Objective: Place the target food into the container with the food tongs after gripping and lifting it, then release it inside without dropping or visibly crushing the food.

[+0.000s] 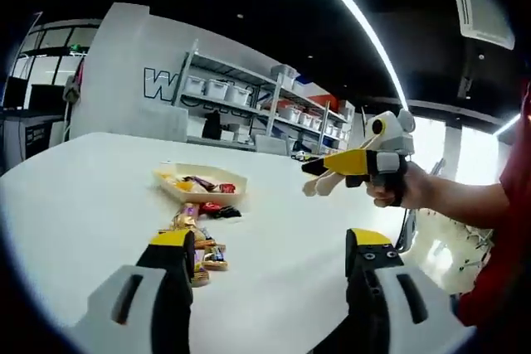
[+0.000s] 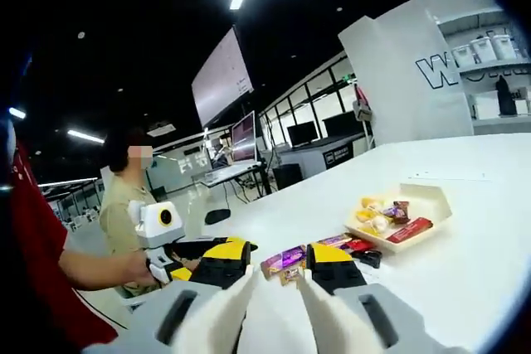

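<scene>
Tongs [image 1: 332,178] level, tips toward tray [image 1: 202,191]

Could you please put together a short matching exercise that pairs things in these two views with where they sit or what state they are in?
Things:
1. tray
2. purple-wrapped snack
3. left gripper
4. shelving

Places or states:
A. against the far wall, loaded with bins
B. jaws apart, nothing between them
C. on the white table, holding several snacks
D. loose on the table, outside the tray

Pairs: 1-C, 2-D, 3-B, 4-A
</scene>
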### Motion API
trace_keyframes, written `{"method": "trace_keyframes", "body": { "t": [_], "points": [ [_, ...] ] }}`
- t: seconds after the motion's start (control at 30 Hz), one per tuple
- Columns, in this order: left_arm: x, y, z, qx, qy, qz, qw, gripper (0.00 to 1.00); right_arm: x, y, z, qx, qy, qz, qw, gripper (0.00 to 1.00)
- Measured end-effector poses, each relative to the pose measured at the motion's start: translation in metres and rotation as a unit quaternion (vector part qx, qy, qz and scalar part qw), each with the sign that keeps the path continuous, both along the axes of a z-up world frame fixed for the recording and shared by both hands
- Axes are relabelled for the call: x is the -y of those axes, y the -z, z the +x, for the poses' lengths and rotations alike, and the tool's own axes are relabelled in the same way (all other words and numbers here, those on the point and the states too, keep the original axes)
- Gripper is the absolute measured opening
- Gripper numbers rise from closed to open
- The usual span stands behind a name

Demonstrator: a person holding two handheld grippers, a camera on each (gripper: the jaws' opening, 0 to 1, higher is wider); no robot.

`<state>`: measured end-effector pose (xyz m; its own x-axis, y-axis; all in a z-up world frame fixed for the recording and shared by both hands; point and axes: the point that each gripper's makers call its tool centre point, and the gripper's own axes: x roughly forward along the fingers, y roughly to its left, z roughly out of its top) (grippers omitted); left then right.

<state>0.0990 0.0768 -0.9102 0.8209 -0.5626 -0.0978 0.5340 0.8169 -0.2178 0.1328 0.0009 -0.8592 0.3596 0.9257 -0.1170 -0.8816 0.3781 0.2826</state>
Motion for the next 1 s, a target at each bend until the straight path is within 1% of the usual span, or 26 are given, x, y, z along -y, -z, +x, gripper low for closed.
{"method": "trace_keyframes", "body": {
  "t": [0.07, 0.1, 0.2, 0.33, 0.4, 0.43, 0.47, 0.5, 0.57, 0.63, 0.7, 0.73, 0.77, 0.87, 0.97, 1.0],
  "points": [
    [-0.001, 0.003, 0.001, -0.003, -0.006, 0.007, 1.0000, 0.74, 0.002, 0.002, 0.001, -0.001, 0.008, -0.005, 1.0000, 0.22],
    [-0.003, 0.006, 0.002, -0.008, -0.012, 0.007, 0.9999, 0.75, 0.001, 0.003, -0.002, -0.009, 0.005, -0.005, 0.9999, 0.21],
    [-0.006, 0.010, 0.004, -0.028, -0.020, -0.005, 0.9994, 0.80, 0.001, 0.003, -0.003, -0.008, 0.010, -0.007, 0.9999, 0.21],
    [-0.008, 0.009, 0.002, -0.027, -0.022, -0.011, 0.9993, 0.81, 0.001, 0.003, -0.001, -0.009, 0.021, -0.005, 0.9997, 0.22],
    [-0.011, 0.010, 0.002, -0.030, -0.032, -0.009, 0.9990, 0.82, -0.003, 0.002, 0.001, -0.008, 0.027, -0.005, 0.9996, 0.22],
    [-0.013, 0.012, 0.002, -0.034, -0.035, -0.005, 0.9988, 0.83, -0.005, 0.003, 0.002, -0.006, 0.028, -0.007, 0.9996, 0.22],
    [-0.015, 0.014, 0.002, -0.041, -0.041, 0.000, 0.9983, 0.83, -0.006, 0.004, 0.006, 0.003, 0.039, -0.013, 0.9992, 0.22],
    [-0.019, 0.020, 0.002, -0.058, -0.049, 0.007, 0.9971, 0.85, -0.008, 0.005, 0.007, 0.004, 0.041, -0.013, 0.9991, 0.22],
    [-0.019, 0.019, 0.003, -0.058, -0.048, 0.007, 0.9972, 0.86, -0.013, 0.006, 0.010, -0.002, 0.042, -0.012, 0.9990, 0.22],
    [-0.020, 0.018, 0.001, -0.059, -0.049, 0.012, 0.9970, 0.86, -0.020, 0.004, 0.014, -0.003, 0.045, -0.007, 0.9990, 0.22],
    [-0.020, 0.015, 0.000, -0.057, -0.046, 0.019, 0.9971, 0.85, -0.029, 0.002, 0.019, -0.020, 0.052, 0.010, 0.9984, 0.21],
    [-0.020, 0.015, 0.000, -0.058, -0.046, 0.023, 0.9970, 0.85, -0.037, 0.003, 0.017, -0.031, 0.043, 0.015, 0.9985, 0.21],
    [-0.019, 0.015, -0.001, -0.060, -0.045, 0.027, 0.9968, 0.84, -0.041, 0.004, 0.020, -0.029, 0.044, 0.013, 0.9985, 0.21],
    [-0.018, 0.018, -0.003, -0.069, -0.041, 0.041, 0.9960, 0.82, -0.057, 0.013, 0.025, -0.018, 0.045, -0.008, 0.9988, 0.21],
    [-0.019, 0.017, -0.005, -0.065, -0.041, 0.047, 0.9959, 0.82, -0.076, 0.023, 0.028, -0.017, 0.040, -0.021, 0.9989, 0.22],
    [-0.021, 0.017, -0.005, -0.065, -0.042, 0.049, 0.9958, 0.82, -0.079, 0.024, 0.029, -0.013, 0.041, -0.023, 0.9988, 0.22]
  ]
}}
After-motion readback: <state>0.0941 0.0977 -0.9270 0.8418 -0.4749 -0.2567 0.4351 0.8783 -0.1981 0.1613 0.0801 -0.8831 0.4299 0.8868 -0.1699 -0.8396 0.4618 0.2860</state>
